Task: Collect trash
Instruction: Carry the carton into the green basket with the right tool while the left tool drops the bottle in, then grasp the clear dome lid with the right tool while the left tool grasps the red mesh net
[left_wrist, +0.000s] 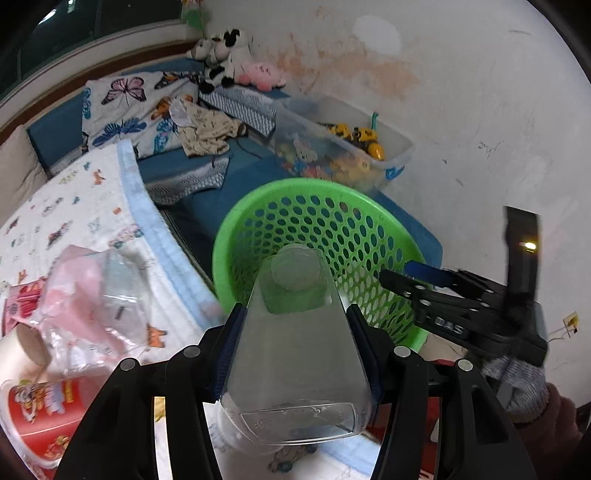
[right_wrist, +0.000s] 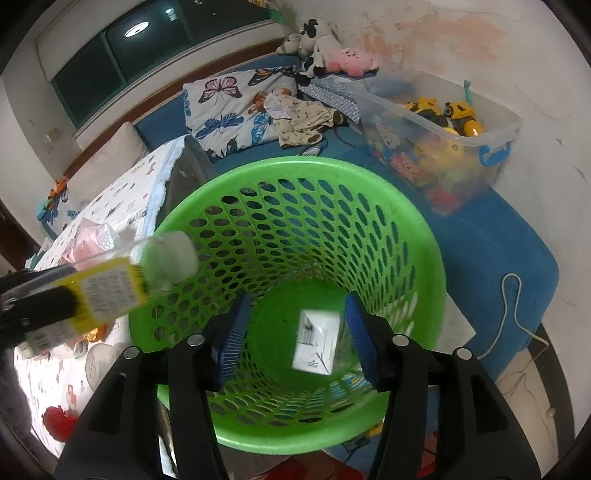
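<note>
My left gripper (left_wrist: 295, 314) is shut on a clear plastic bottle (left_wrist: 295, 354), cap end pointing away toward the green perforated basket (left_wrist: 255, 206) just beyond it. In the right wrist view the same bottle (right_wrist: 122, 280), with a yellow label, hangs over the basket's left rim. My right gripper (right_wrist: 297, 301) stands open above the basket (right_wrist: 207, 206), pointing down into it. A small white box (right_wrist: 317, 343) shows deep inside the basket, between the pads in the picture and touching neither. The right gripper (left_wrist: 410, 277) also appears over the basket's right rim.
On the patterned bed sheet (left_wrist: 74, 206) left of the basket lie a pink plastic bag (left_wrist: 85, 295), a red printed cup (left_wrist: 37, 417) and a cardboard tube (left_wrist: 26, 343). A clear toy bin (right_wrist: 443, 136) stands behind the basket by the wall, with plush toys (right_wrist: 321, 48) beyond.
</note>
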